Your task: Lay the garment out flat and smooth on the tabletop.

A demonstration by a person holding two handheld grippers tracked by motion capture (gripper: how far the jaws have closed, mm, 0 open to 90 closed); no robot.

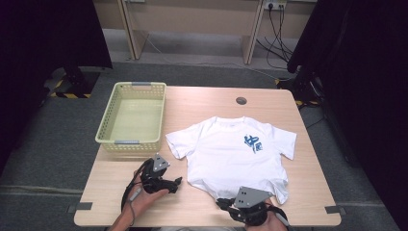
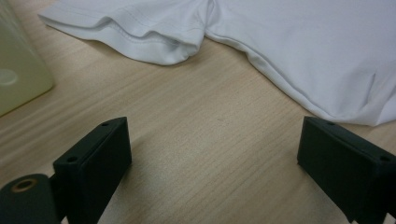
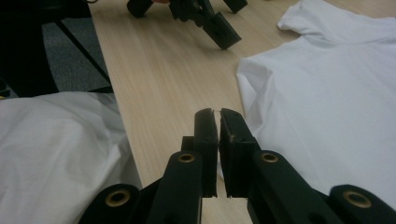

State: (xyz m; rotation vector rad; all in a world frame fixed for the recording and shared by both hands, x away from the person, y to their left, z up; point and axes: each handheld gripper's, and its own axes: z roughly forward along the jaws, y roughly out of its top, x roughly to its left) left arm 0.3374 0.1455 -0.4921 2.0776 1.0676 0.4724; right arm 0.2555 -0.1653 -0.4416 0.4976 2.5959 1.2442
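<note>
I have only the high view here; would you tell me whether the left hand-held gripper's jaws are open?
Observer: Yes. The left gripper view shows the left hand-held gripper wide open over bare table, with the T-shirt lying just ahead and untouched.
Operator: Thank you. And how do the right one's jaws stand?
Observer: In the right gripper view, the right hand-held gripper has its jaws shut, close beside the T-shirt's edge. I cannot tell whether any cloth is pinched between them.
</note>
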